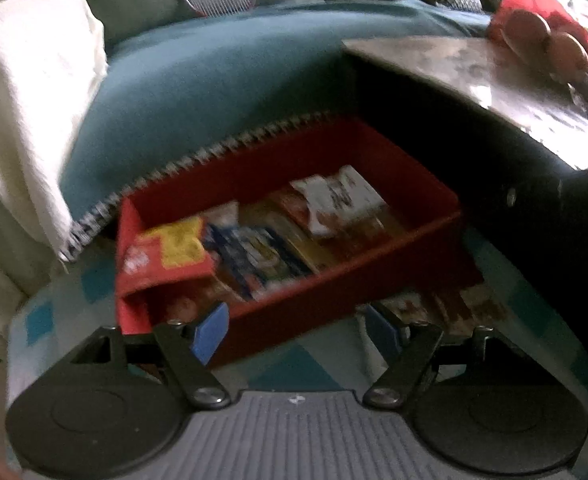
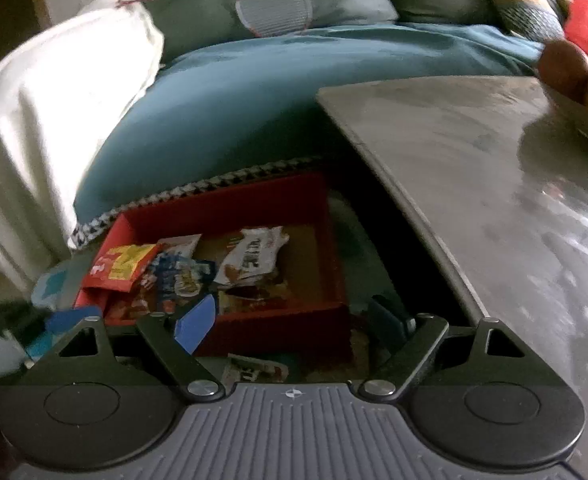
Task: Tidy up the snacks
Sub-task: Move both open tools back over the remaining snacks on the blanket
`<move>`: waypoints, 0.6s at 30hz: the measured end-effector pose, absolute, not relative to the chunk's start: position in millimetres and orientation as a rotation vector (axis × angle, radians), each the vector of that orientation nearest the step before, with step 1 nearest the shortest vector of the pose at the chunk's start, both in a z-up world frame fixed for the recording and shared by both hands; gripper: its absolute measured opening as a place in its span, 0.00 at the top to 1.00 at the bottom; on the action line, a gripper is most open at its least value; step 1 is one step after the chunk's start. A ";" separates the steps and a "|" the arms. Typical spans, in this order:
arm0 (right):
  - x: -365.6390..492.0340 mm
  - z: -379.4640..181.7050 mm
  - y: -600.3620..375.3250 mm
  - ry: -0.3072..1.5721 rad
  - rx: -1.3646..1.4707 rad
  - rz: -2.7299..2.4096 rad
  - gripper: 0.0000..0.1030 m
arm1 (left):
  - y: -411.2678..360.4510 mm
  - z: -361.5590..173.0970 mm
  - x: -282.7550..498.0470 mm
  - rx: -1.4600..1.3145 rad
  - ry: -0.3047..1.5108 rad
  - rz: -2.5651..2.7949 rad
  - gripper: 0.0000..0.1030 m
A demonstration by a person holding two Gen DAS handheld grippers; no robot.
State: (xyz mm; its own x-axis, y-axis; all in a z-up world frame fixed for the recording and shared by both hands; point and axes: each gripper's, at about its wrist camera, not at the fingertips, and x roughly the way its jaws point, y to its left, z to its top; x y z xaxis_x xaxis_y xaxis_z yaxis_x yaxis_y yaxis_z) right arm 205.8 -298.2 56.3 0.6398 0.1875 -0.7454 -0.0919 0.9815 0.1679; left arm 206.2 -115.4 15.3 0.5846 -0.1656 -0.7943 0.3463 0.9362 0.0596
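On the floor beside the teal sofa cover (image 1: 197,92) I see the red box (image 1: 334,292), snack packets inside: a red-and-yellow packet (image 1: 173,248) at its left end, a white wrapper (image 1: 342,196) toward the right. My right view shows far more of the grey tabletop (image 2: 494,184), plus a loose wrapper (image 2: 253,368) outside the box. My left gripper (image 1: 298,330) has its jaws apart, nothing between. My right gripper (image 2: 289,320) likewise stands apart, empty.

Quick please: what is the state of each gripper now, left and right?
Left gripper: open, holding nothing, above the red box.
Right gripper: open, holding nothing.
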 end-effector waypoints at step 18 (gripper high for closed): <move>205.5 62.1 -336.4 0.867 0.272 0.184 0.14 | -176.9 -44.4 224.5 0.142 1.103 -0.288 0.27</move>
